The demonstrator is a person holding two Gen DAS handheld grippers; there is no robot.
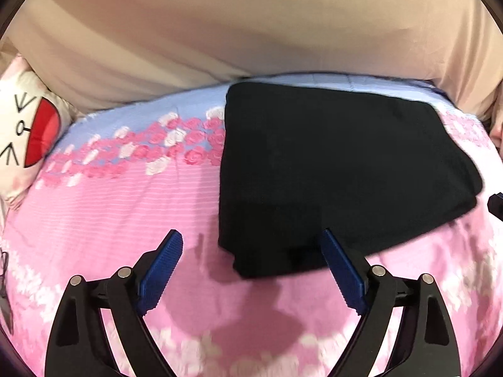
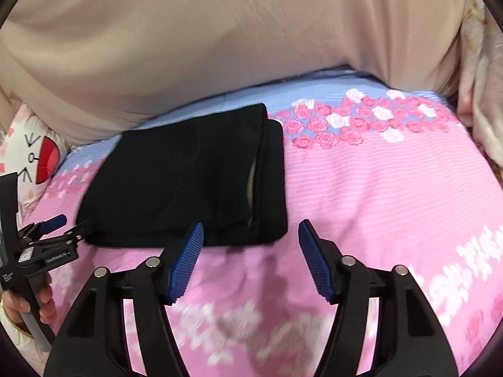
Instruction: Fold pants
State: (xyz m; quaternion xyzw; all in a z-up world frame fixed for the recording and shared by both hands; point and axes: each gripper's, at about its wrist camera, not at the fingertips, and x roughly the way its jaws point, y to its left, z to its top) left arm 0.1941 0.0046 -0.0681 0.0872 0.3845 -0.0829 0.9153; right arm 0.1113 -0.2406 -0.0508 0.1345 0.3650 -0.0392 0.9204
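Note:
The black pants [image 1: 330,172] lie folded into a thick rectangle on the pink flowered bedsheet [image 1: 110,207]. In the right wrist view the pants [image 2: 188,182] lie left of centre, with layered folded edges on their right side. My left gripper [image 1: 251,245] is open and empty, just above the sheet at the pants' near corner. My right gripper [image 2: 251,235] is open and empty, near the pants' near right corner. The left gripper also shows in the right wrist view [image 2: 64,224], held by a hand at the far left.
A beige padded headboard or cushion [image 1: 251,31] rises behind the bed. A white cartoon pillow [image 1: 22,138] with a red mouth lies at the left. A beige blanket [image 2: 481,94] hangs at the right edge. The sheet [image 2: 393,188] spreads right of the pants.

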